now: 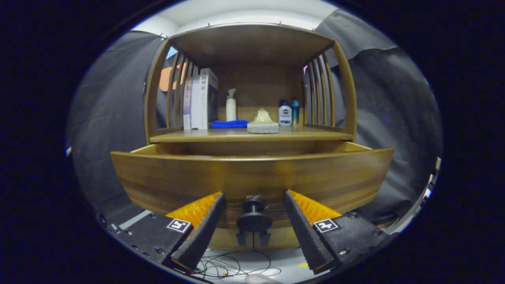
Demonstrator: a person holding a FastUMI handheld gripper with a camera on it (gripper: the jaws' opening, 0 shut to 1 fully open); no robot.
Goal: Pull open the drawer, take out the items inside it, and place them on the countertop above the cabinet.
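Observation:
A wooden cabinet stands straight ahead with its drawer (252,173) pulled out toward me. The drawer's front panel hides whatever lies inside. A dark round knob (253,219) juts from the panel's lower middle, and it sits in the gap between my two fingers. My gripper (254,201) is open, its fingers spread to either side of the knob without touching it. Above the drawer runs the wooden countertop (189,137), the floor of an open shelf with slatted sides.
On the countertop stand a few books (200,100) at the left, a white spray bottle (231,105), a folded blue cloth (229,124), a pale object on a grey sponge (262,123), and two small bottles (288,112) at the right. Loose cables (232,268) lie below the drawer.

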